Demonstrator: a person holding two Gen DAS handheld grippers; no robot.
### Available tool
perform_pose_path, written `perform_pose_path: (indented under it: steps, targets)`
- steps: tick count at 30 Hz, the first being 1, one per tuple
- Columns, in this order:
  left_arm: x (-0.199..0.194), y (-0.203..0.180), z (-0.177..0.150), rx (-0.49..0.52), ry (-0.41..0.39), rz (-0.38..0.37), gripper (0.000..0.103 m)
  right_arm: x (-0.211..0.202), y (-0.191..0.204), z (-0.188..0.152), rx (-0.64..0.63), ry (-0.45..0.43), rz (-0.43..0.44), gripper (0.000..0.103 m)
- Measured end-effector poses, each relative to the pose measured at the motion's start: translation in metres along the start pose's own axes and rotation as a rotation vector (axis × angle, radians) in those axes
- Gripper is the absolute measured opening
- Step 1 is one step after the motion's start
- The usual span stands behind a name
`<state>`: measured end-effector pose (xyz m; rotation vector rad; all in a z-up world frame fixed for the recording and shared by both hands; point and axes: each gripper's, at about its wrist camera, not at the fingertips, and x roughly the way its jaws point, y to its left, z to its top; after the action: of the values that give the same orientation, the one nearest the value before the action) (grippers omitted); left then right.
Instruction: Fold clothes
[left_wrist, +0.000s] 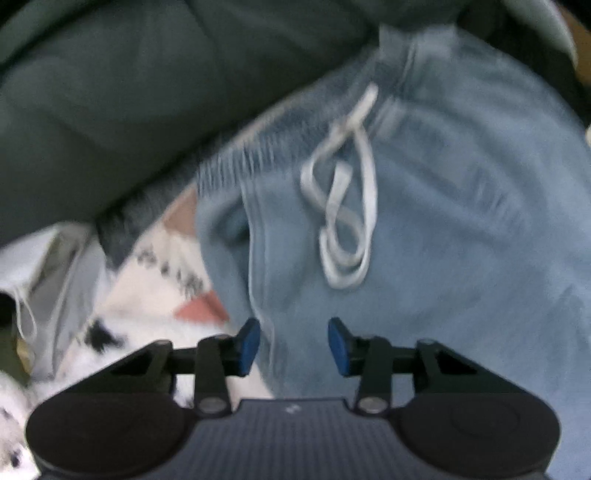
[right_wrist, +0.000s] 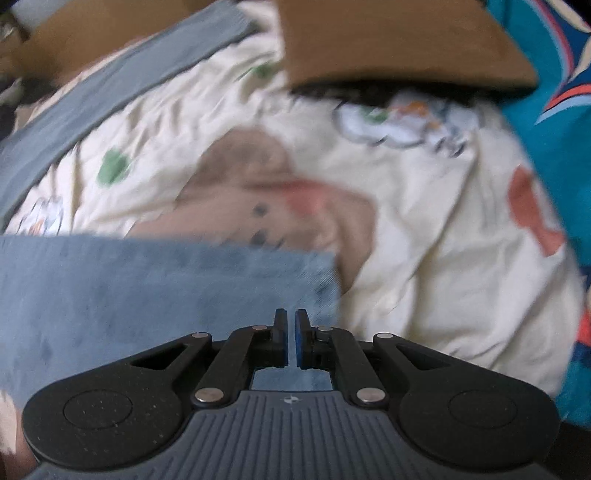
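The light blue sweatpants (left_wrist: 443, 206) lie spread on the patterned bedsheet (right_wrist: 424, 221), waistband and white drawstring (left_wrist: 343, 206) toward the dark green cover (left_wrist: 110, 92); soft, limp and fairly thick, they look best taken by the ribbed waistband or a hem corner. The left gripper (left_wrist: 294, 345) hangs over the waist area partly open with nothing pinched, while the right gripper (right_wrist: 291, 338) is clenched near the hem corner (right_wrist: 317, 273), though I cannot tell whether cloth is caught
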<state>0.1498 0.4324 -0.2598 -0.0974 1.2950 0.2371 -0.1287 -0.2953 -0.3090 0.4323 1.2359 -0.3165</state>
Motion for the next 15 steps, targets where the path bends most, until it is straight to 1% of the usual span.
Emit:
perform_pose_path:
  steps: [2, 4, 6, 9, 11, 13, 15]
  targets:
    - [-0.01, 0.004, 0.011, -0.031, -0.022, -0.032, 0.043, 0.005, 0.008, -0.011, -0.017, 0.024, 0.021, 0.003]
    - [-0.013, 0.007, 0.019, -0.034, -0.029, -0.035, 0.04, 0.011, 0.012, -0.021, -0.021, 0.053, 0.028, 0.003]
    - [-0.01, 0.004, 0.024, -0.022, -0.012, -0.035, 0.039, 0.018, 0.013, -0.031, -0.025, 0.086, 0.025, 0.004]
    - [0.003, 0.004, 0.021, -0.008, 0.032, -0.03, 0.033, 0.025, 0.014, -0.046, -0.031, 0.13, 0.006, 0.007]
    - [0.013, 0.006, 0.014, -0.005, 0.064, -0.034, 0.024, 0.025, 0.013, -0.052, -0.032, 0.147, -0.006, 0.009]
    - [0.02, 0.007, 0.006, -0.017, 0.082, -0.029, 0.017, 0.023, 0.011, -0.057, -0.032, 0.159, -0.017, 0.011]
    - [0.019, 0.01, 0.001, -0.052, 0.084, -0.025, 0.016, 0.02, 0.009, -0.062, -0.025, 0.171, -0.028, 0.014]
